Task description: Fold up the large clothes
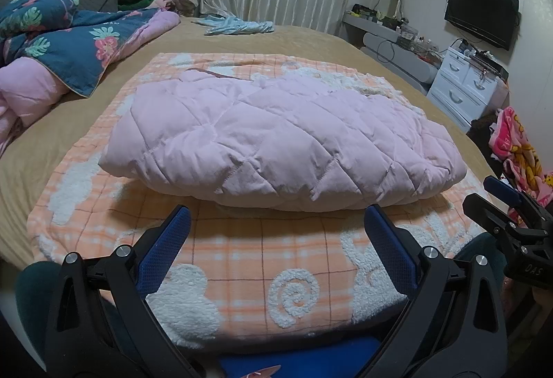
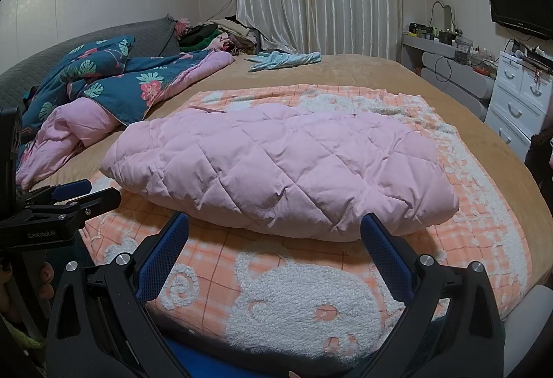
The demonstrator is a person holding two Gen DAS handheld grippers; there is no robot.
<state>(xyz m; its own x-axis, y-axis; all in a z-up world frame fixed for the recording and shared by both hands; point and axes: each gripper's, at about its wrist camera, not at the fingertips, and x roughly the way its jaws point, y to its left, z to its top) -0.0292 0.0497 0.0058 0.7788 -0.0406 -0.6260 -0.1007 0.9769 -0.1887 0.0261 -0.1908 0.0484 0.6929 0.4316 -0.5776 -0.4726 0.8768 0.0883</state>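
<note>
A pink quilted jacket (image 1: 276, 136) (image 2: 280, 167) lies folded into a thick bundle on an orange-and-white checked blanket (image 1: 242, 260) (image 2: 221, 260) spread on the bed. My left gripper (image 1: 276, 215) hovers open just in front of the bundle's near edge, nothing between its blue pads. My right gripper (image 2: 274, 222) is open too, close to the bundle's near right side, empty. In the left wrist view the right gripper (image 1: 497, 201) shows at the right edge. In the right wrist view the left gripper (image 2: 86, 193) shows at the left edge.
A tan bedspread (image 1: 311, 39) covers the bed. A blue floral duvet with pink lining (image 1: 69, 43) (image 2: 114, 84) is heaped at the far left. A light blue garment (image 1: 238, 27) lies at the far side. White drawers (image 1: 463, 84) stand right of the bed.
</note>
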